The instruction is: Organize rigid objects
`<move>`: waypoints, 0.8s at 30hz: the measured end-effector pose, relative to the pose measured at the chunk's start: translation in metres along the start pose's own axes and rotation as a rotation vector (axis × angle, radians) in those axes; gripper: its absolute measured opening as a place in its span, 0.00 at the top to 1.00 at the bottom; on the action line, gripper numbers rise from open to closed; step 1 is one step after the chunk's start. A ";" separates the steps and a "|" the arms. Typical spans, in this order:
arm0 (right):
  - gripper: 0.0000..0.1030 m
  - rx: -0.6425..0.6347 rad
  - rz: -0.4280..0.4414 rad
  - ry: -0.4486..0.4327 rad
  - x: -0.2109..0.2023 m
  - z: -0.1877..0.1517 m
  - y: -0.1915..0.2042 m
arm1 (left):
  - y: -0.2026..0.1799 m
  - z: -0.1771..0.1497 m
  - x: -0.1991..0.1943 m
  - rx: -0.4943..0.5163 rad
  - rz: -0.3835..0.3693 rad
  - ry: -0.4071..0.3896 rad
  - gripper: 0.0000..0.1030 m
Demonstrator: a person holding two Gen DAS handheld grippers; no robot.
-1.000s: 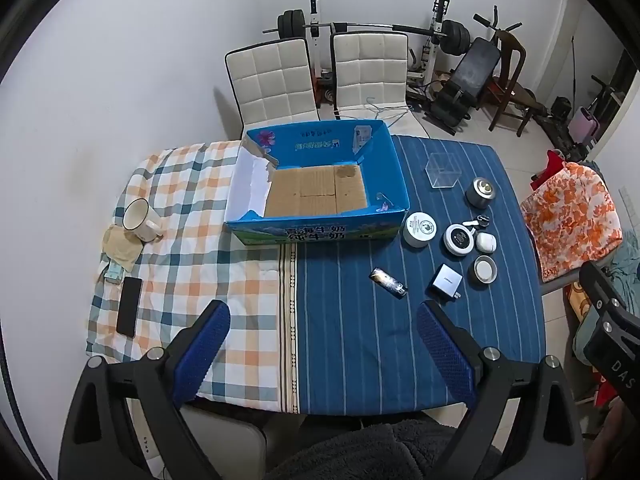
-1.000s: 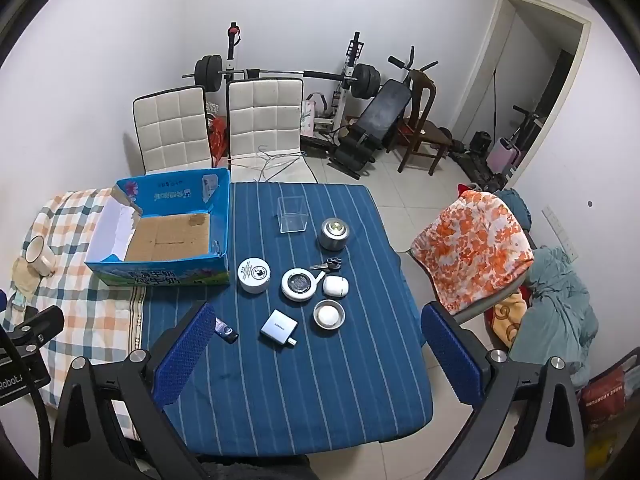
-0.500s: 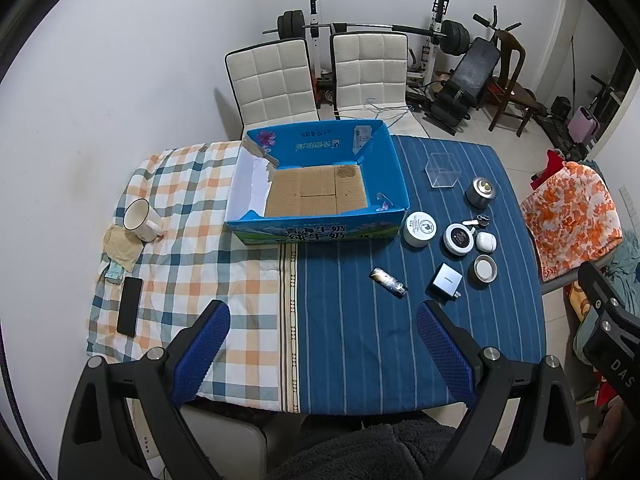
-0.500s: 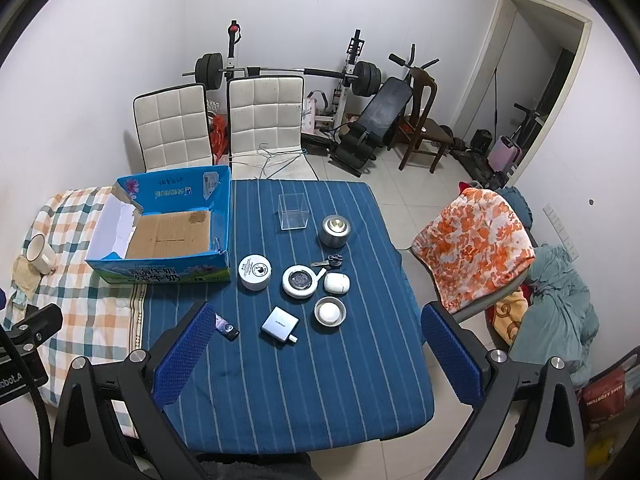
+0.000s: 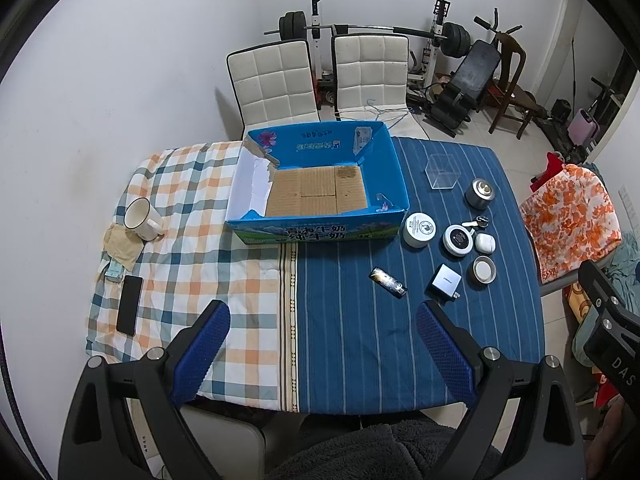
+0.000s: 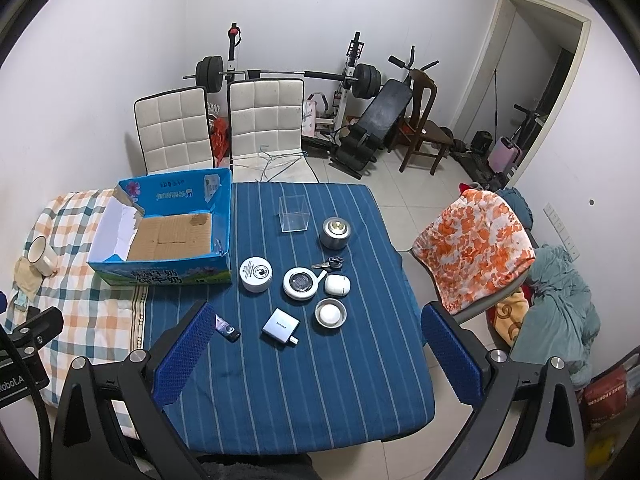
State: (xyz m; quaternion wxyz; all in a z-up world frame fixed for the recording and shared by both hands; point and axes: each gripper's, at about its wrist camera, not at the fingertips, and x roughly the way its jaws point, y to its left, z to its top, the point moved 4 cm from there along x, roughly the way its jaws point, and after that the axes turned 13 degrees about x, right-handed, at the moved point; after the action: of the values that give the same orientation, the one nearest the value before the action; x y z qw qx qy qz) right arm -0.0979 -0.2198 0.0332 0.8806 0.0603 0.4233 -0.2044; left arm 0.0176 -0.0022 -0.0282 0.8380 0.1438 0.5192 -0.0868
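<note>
An open, empty blue cardboard box (image 5: 320,232) (image 6: 160,276) stands mid-table. To its right on the blue cloth lie a white round jar (image 5: 418,230) (image 6: 256,274), a black-faced round tin (image 5: 458,240) (image 6: 300,283), a white earbud case (image 5: 485,242) (image 6: 337,284), keys (image 6: 329,265), a metal tin (image 5: 481,195) (image 6: 335,233), a small bowl (image 5: 484,269) (image 6: 330,313), a charger (image 5: 443,286) (image 6: 281,325), a lighter (image 5: 388,282) (image 6: 227,329) and a clear cube (image 5: 443,171) (image 6: 293,213). My left gripper (image 5: 322,356) and right gripper (image 6: 316,354) hang open and empty above the table's near edge.
A white mug (image 5: 141,220) on a napkin and a black phone (image 5: 129,310) lie on the checked cloth at the left. Two white chairs (image 5: 320,76) stand behind the table. A chair with orange cloth (image 6: 472,248) is at the right. Gym gear lines the back wall.
The right wrist view has shifted slightly, so the objects sit a little lower than a second ago. Nothing on the table has moved. Both grippers stay open.
</note>
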 end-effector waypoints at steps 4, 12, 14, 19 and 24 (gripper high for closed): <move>0.00 0.001 0.000 0.000 0.000 0.000 0.000 | 0.000 0.000 -0.001 -0.001 -0.001 -0.001 0.07; 0.00 0.003 0.000 -0.004 -0.001 -0.001 -0.001 | 0.000 0.000 0.000 0.000 0.000 -0.002 0.07; 0.00 0.003 0.001 -0.004 -0.001 -0.001 -0.001 | 0.000 0.000 0.000 -0.001 -0.001 -0.003 0.07; 0.00 0.003 0.000 -0.005 -0.002 0.000 -0.001 | 0.000 0.000 0.000 -0.001 0.000 -0.004 0.07; 0.00 0.006 0.001 -0.007 -0.003 -0.001 -0.002 | 0.000 0.001 -0.004 -0.001 0.000 -0.006 0.07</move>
State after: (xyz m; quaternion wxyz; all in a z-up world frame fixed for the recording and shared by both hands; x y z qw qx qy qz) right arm -0.1008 -0.2208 0.0352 0.8820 0.0622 0.4194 -0.2055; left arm 0.0165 -0.0026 -0.0243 0.8396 0.1434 0.5166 -0.0869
